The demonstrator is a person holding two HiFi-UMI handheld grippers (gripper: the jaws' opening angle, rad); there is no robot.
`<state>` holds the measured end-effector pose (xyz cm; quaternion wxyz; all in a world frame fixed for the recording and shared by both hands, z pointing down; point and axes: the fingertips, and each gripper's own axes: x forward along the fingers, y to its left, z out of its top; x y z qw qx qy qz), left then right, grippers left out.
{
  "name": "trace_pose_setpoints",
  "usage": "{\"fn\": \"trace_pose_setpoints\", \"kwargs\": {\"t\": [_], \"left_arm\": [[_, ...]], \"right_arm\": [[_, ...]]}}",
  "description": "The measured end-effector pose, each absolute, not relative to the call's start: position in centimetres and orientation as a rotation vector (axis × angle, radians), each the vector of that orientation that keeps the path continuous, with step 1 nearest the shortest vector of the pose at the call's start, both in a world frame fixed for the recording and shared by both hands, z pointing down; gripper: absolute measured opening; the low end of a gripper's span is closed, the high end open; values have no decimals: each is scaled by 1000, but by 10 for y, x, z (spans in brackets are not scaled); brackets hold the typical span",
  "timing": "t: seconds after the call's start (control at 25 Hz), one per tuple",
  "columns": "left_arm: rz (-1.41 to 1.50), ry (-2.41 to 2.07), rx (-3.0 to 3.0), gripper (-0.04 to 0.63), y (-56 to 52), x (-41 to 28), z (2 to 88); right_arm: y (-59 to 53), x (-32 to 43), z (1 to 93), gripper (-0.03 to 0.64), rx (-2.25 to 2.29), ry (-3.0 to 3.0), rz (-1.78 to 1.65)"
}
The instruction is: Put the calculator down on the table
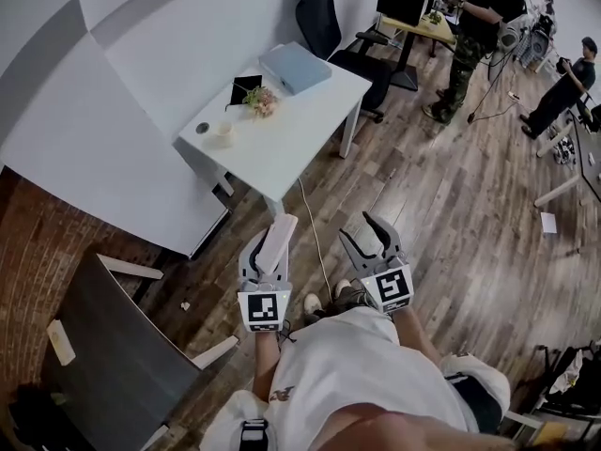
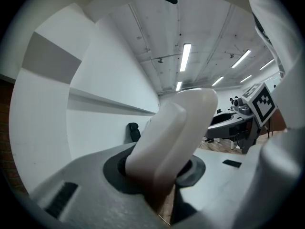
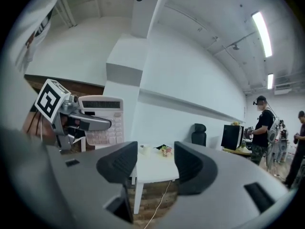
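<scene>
**Item: calculator** (image 1: 276, 241). Pale, with the display strip at the top end and rows of keys below. Held off the floor in the left gripper (image 1: 267, 257), well short of the table (image 1: 291, 144). It stands out beyond the jaws, long axis along them. In the right gripper view its keyed face (image 3: 102, 120) shows fully.

**Left gripper.** Jaws narrow, dark pads clamped on the calculator's lower end (image 2: 164, 147). Marker cube faces up towards the head camera.

**Right gripper** (image 1: 369, 238). Beside the left one, apart from it. Jaws wide, nothing between the pads; the table top shows through the gap.

**Table.** White, against the white wall. It carries a pale blue box (image 1: 294, 67), a black card (image 1: 245, 89), a small flower bunch (image 1: 262, 101), a cup (image 1: 223, 132) and a dark disc (image 1: 202, 128).

**Surroundings.** Wooden floor (image 1: 451, 205), a cable (image 1: 315, 233) trailing from the table, a black office chair (image 1: 319, 17), and two people (image 1: 479, 26) standing at the far end.
</scene>
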<state>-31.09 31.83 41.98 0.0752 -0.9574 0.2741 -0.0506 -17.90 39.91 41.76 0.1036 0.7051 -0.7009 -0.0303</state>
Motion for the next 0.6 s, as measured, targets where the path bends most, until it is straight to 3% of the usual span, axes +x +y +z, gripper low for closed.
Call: {"fn": "trace_pose_setpoints", "kwargs": {"t": [0.16, 0.6], "left_arm": [[-138, 828, -2875, 118, 310, -312, 419], [-164, 848, -2871, 118, 273, -294, 424]], "right_arm": [[393, -176, 417, 281, 2090, -2042, -86], [355, -158, 422, 281, 2072, -2060, -70]]}}
